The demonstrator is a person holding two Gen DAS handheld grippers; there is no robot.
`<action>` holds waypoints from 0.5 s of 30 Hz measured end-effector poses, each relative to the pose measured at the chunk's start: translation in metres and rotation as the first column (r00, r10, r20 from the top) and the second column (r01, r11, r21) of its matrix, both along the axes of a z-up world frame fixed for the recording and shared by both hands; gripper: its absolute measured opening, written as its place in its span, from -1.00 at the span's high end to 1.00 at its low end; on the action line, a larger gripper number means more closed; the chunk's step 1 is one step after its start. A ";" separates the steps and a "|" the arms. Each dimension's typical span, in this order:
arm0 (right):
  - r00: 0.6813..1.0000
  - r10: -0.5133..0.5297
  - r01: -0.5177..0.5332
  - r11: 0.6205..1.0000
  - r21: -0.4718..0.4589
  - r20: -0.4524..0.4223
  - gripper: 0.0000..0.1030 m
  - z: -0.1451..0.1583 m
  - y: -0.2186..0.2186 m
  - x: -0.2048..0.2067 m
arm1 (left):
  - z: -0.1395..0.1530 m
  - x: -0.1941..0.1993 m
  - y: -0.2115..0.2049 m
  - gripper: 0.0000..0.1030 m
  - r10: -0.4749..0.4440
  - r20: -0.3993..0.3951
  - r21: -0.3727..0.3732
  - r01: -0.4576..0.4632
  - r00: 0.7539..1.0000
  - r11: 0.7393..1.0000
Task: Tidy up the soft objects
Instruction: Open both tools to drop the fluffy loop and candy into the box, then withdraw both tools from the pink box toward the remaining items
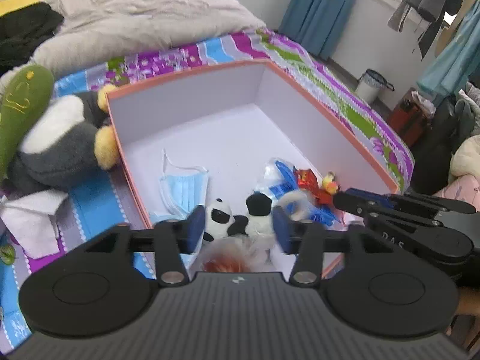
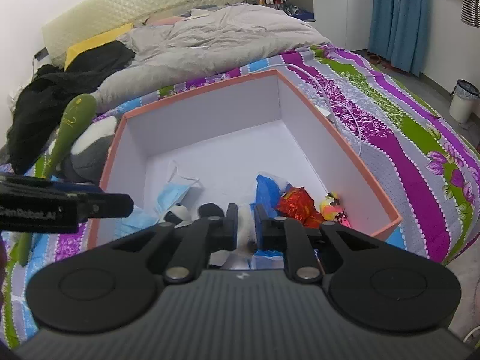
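While left fingers [image 1: 196, 225] flank it, panda toy [image 1: 220, 216] lies untouched

Panda plush [image 1: 237, 219] lying in orange-rimmed box [image 1: 192, 72]

Unmade bed [image 2: 390, 126] (grey duvet [image 2: 216, 42]), teal curtains [image 2: 399, 15], white walls.

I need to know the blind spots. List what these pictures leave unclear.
Left wrist view: white-and-orange fluff, blurred and partly behind the left gripper.
Right wrist view: white fluff pinched in the right gripper; the fingers hide what it belongs to.
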State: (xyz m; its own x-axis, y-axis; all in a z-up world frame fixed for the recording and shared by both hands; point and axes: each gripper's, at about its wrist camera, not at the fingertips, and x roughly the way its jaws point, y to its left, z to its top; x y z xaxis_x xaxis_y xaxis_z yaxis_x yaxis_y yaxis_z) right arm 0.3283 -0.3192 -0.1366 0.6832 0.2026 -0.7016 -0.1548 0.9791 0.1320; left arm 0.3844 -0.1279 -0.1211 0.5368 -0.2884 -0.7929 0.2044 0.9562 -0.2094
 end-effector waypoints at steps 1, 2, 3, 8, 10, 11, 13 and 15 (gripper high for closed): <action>1.000 0.003 -0.003 1.000 0.004 0.005 0.56 0.001 -0.001 -0.002 | 0.003 -0.003 0.002 -0.17 0.001 0.013 0.000 -0.001 1.000 1.000; 1.000 0.005 -0.005 1.000 0.005 0.017 0.43 0.002 -0.001 -0.006 | 0.005 -0.006 0.004 -0.17 0.000 0.026 0.003 0.000 1.000 1.000; 1.000 0.002 -0.002 1.000 0.004 0.032 0.41 0.004 -0.001 -0.009 | 0.007 -0.010 0.006 -0.17 0.000 0.043 0.006 0.000 0.999 1.000; 0.994 -0.014 0.008 0.999 0.054 0.107 0.40 0.012 -0.002 -0.034 | 0.022 -0.036 0.013 -0.17 -0.004 0.138 0.032 -0.001 0.990 0.999; 0.991 -0.007 -0.002 0.998 0.067 0.136 0.40 0.016 -0.001 -0.045 | 0.028 -0.050 0.016 -0.17 -0.009 0.172 0.033 0.003 0.985 0.999; 0.988 -0.004 -0.007 0.997 0.073 0.152 0.40 0.019 0.001 -0.051 | 0.031 -0.057 0.018 -0.17 -0.008 0.190 0.031 0.002 0.982 1.000; 0.984 0.002 -0.015 0.997 0.074 0.179 0.40 0.024 0.006 -0.062 | 0.035 -0.070 0.021 -0.17 -0.007 0.213 0.023 0.002 0.977 1.000; 0.977 0.015 -0.031 0.997 0.074 0.211 0.40 0.029 0.011 -0.074 | 0.037 -0.082 0.024 -0.17 -0.009 0.233 0.017 0.005 0.973 1.000</action>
State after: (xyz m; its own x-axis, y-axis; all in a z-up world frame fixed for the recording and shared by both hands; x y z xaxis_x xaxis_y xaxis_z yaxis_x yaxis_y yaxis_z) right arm 0.2542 -0.3082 -0.1081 0.8081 0.2675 -0.5248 -0.2093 0.9632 0.1686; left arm 0.3020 -0.1040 -0.0842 0.7051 -0.2808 -0.6511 0.2524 0.9575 -0.1396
